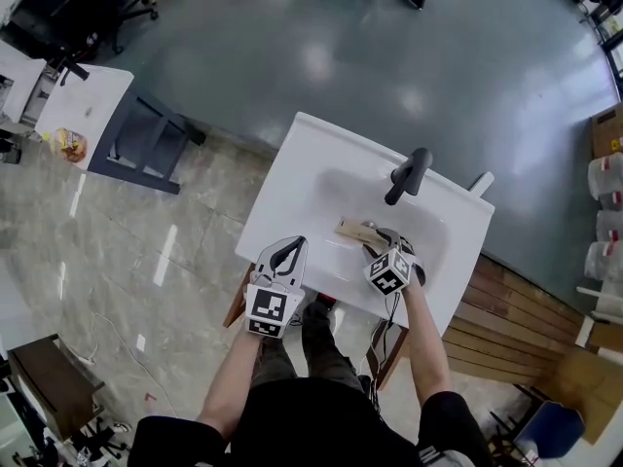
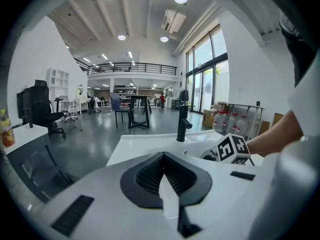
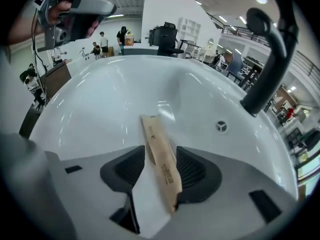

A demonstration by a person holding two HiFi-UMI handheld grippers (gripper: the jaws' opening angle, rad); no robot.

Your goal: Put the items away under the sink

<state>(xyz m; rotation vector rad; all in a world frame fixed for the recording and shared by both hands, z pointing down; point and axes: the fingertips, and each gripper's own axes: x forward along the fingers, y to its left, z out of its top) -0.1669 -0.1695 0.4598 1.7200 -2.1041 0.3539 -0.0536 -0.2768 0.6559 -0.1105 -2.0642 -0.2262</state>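
A flat tan paper packet [image 1: 354, 228] lies in the basin of the white sink [image 1: 292, 163], in front of the black faucet [image 1: 409, 175]. My right gripper [image 1: 377, 245] points steeply down into the basin. In the right gripper view the packet [image 3: 152, 131] runs slanted between the black pads [image 3: 192, 169]; the jaws stand apart and do not press on it, so the right gripper [image 3: 161, 153] is open. My left gripper [image 1: 290, 246] hovers over the sink's front edge, shut and empty. In the left gripper view the left gripper [image 2: 162, 156] faces the faucet [image 2: 183, 121].
The overflow hole [image 3: 221, 127] sits in the basin wall below the faucet [image 3: 267, 69]. A white desk [image 1: 88, 105] and a black chair [image 1: 68, 8] stand far left. Water jugs [image 1: 605, 178] and wooden planks [image 1: 506, 309] are at the right.
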